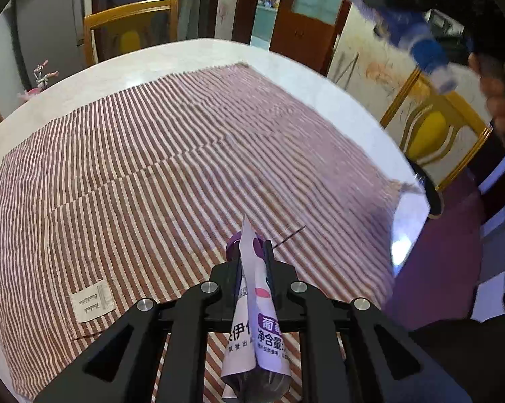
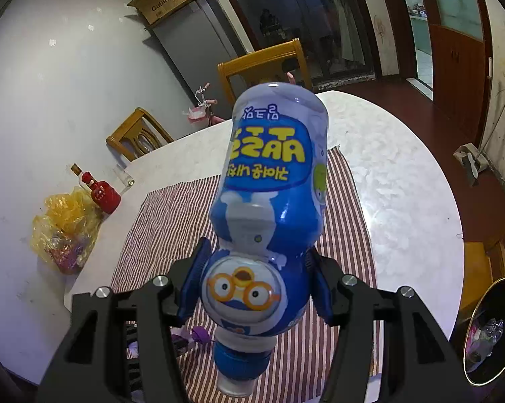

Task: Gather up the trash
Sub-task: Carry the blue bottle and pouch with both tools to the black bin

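Marble tabletop (image 1: 172, 57) carries a striped cloth (image 1: 151, 168). Blue bottle (image 2: 269, 208) blurs in the left view, cap cut off. Left tool (image 1: 254, 262) pinches a purple-white pouch (image 1: 259, 315); right tool (image 2: 256, 285) clamps the bottle aloft, near the bin (image 2: 487, 332).

bottle (image 2: 272, 181) blue n white, yellow letters, orange-goggled cartoon face. pouch (image 1: 257, 305) white w/ purple print. cloth (image 1: 172, 154) maroon-white stripes. table (image 2: 403, 181) pale marbled. bin (image 2: 487, 329) black, gold rim.

Dim indoor light, heavy fisheye bending at edges, motion blur top right.
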`<state>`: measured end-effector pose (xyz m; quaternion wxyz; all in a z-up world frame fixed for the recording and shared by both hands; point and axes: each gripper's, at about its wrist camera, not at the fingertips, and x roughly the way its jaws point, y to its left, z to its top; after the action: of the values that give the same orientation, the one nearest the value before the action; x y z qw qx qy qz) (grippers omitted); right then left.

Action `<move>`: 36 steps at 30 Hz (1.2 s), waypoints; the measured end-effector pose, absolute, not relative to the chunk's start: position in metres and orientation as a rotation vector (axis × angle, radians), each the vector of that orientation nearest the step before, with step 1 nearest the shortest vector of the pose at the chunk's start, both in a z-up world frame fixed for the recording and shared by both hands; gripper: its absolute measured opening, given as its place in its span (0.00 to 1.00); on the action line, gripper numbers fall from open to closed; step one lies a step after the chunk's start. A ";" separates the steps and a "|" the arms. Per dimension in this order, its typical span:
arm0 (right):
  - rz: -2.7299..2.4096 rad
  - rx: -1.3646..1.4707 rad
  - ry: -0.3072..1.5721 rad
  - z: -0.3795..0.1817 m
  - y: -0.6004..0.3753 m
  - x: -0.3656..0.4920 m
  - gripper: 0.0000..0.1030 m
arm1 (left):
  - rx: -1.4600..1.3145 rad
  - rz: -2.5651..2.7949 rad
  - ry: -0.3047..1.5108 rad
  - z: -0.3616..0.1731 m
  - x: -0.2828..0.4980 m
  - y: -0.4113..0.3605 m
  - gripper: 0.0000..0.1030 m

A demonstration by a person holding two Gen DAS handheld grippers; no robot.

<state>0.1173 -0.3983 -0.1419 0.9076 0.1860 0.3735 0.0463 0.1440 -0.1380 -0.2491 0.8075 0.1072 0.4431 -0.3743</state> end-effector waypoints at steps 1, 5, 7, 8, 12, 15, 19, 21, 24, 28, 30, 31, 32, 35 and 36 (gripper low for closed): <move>0.095 0.383 0.773 -0.142 -0.397 0.119 0.53 | 0.226 -0.802 0.937 -0.246 0.144 -0.138 0.10; 0.107 0.373 0.779 -0.143 -0.390 0.122 0.53 | 0.216 -0.798 0.909 -0.233 0.144 -0.135 0.10; 0.113 0.370 0.780 -0.143 -0.388 0.123 0.53 | 0.208 -0.805 0.895 -0.227 0.144 -0.134 0.10; 0.112 0.370 0.778 -0.143 -0.389 0.122 0.53 | 0.206 -0.810 0.887 -0.224 0.145 -0.134 0.10; 0.095 0.390 0.755 -0.143 -0.404 0.112 0.53 | 0.216 -0.840 0.857 -0.211 0.148 -0.147 0.10; 0.046 0.423 0.734 -0.145 -0.432 0.092 0.53 | 0.226 -0.882 0.832 -0.201 0.147 -0.169 0.10; -0.101 0.480 0.704 -0.155 -0.496 0.043 0.53 | 0.270 -0.980 0.788 -0.185 0.144 -0.219 0.10; -0.199 0.516 0.697 -0.164 -0.532 0.015 0.53 | 0.291 -1.022 0.772 -0.179 0.141 -0.242 0.10; -0.371 0.584 0.701 -0.187 -0.593 -0.031 0.53 | 0.325 -1.109 0.745 -0.172 0.131 -0.287 0.10; -0.596 0.664 0.740 -0.234 -0.667 -0.082 0.53 | 0.349 -1.227 0.715 -0.169 0.113 -0.349 0.10; -0.664 0.725 0.792 -0.270 -0.696 -0.097 0.53 | 0.347 -1.279 0.718 -0.170 0.104 -0.375 0.10; -0.693 0.773 0.834 -0.295 -0.711 -0.103 0.53 | 0.346 -1.301 0.722 -0.172 0.101 -0.385 0.10; -0.712 0.824 0.875 -0.320 -0.723 -0.108 0.53 | 0.347 -1.320 0.726 -0.174 0.098 -0.395 0.10; -0.714 0.935 0.967 -0.378 -0.741 -0.117 0.53 | 0.349 -1.379 0.736 -0.175 0.087 -0.424 0.10; -0.713 0.956 0.991 -0.390 -0.745 -0.117 0.53 | 0.352 -1.397 0.737 -0.174 0.084 -0.434 0.10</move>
<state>-0.1174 -0.7446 -0.3899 0.7141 0.4315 0.4475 -0.3219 0.0837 -0.4339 -0.1743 0.6903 0.1575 0.3295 -0.6246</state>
